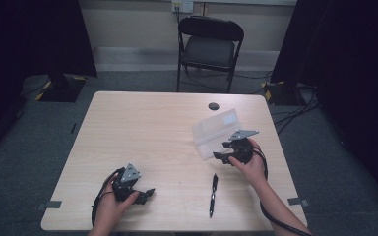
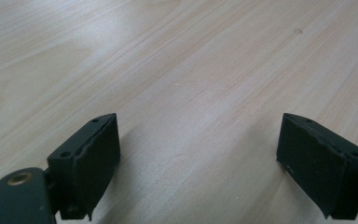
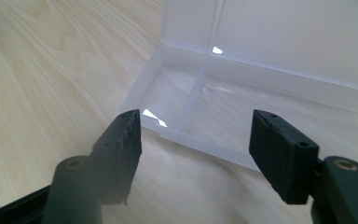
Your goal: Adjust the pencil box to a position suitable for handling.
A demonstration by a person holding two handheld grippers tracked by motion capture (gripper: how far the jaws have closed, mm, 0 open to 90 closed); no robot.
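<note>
A clear plastic box (image 1: 215, 129) lies on the right half of the wooden table (image 1: 142, 128), its lid standing open at the far side. In the right gripper view the box (image 3: 279, 79) has a thin divider and looks empty inside. My right gripper (image 1: 222, 156) (image 3: 196, 140) is at the box's near edge, open, with nothing between its jaws. A black pen (image 1: 213, 195) lies on the table nearer the person, below that hand. My left gripper (image 1: 146, 193) (image 2: 198, 154) rests low at the front left, open over bare wood.
A small dark round disc (image 1: 213, 106) sits near the table's far edge. A black folding chair (image 1: 209, 46) stands beyond the table. Cables (image 1: 295, 110) run across the floor at the right.
</note>
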